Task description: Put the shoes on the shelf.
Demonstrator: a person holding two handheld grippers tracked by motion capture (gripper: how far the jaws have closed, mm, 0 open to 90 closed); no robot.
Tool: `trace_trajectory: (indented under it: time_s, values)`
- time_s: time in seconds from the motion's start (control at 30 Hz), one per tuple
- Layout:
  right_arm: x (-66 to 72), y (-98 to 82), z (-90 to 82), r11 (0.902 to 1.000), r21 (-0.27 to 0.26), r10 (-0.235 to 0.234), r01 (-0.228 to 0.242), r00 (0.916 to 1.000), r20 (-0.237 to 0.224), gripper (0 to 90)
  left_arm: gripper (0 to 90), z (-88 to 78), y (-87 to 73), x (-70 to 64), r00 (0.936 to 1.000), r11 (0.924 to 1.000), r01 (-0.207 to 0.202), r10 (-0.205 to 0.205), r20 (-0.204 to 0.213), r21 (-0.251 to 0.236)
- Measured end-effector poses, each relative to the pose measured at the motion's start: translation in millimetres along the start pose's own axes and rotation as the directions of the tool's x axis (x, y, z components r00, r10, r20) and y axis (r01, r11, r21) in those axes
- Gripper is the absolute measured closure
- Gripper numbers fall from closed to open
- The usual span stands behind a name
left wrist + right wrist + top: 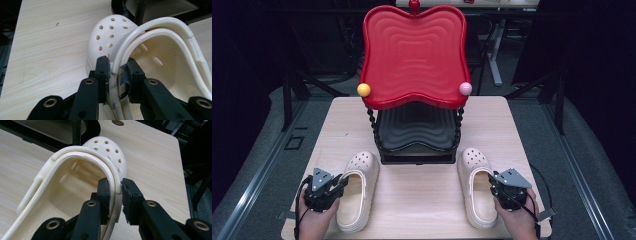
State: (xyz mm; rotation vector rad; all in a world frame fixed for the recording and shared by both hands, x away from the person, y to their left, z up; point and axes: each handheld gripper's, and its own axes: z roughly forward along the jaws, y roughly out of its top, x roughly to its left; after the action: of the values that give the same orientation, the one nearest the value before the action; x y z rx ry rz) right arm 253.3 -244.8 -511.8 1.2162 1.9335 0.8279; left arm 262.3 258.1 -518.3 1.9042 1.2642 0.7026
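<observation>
Two cream perforated clogs lie on the wooden table (417,200), toes pointing toward the rack. My left gripper (343,181) (116,72) is shut on the left clog (357,195) (110,35), its jaws pinching the side wall and folded strap near the opening. On the other side, my right gripper (493,181) (115,190) is shut on the right clog (477,200) (110,147), one pad inside the shoe and one outside its wall. Both clogs rest on the tabletop. A hand holds each gripper at the near table edge.
A two-tier rack stands at the table's middle back: a red wavy tray (412,55) on top, a black tray (417,130) beneath, twisted black posts, a yellow ball (363,89) and a pink ball (465,88) at the corners. Bare tabletop lies between the clogs.
</observation>
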Motion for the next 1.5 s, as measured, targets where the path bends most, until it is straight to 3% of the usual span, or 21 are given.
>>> trace_trajectory:
  time_s: [0.27, 0.77, 1.1, 1.5]
  values:
    - [1.7, 6.8, -21.7, 0.9997, -0.024, 0.010, -0.009, 0.9999, 0.012, 76.6, 75.4, -21.8, 8.2, -2.4, 0.9998, 0.9993, -0.006, 0.006, 0.019, -0.037]
    - [20.6, 31.2, -66.2, 0.9942, -0.097, -0.048, 0.046, 0.9988, -0.013, 76.6, 75.4, -60.0, 23.8, -23.1, 0.9971, 0.9935, -0.041, 0.048, 0.059, -0.107]
    - [30.5, 43.8, -75.3, 0.9885, -0.133, -0.078, 0.073, 0.9962, -0.037, 76.6, 75.5, -64.7, 36.3, -36.1, 0.9924, 0.9885, -0.057, 0.072, 0.100, -0.140]
    - [39.2, 54.8, -73.4, 0.9849, -0.148, -0.099, 0.090, 0.9935, -0.055, 76.6, 75.5, -53.0, 50.9, -51.0, 0.9866, 0.9846, -0.082, 0.102, 0.128, -0.154]
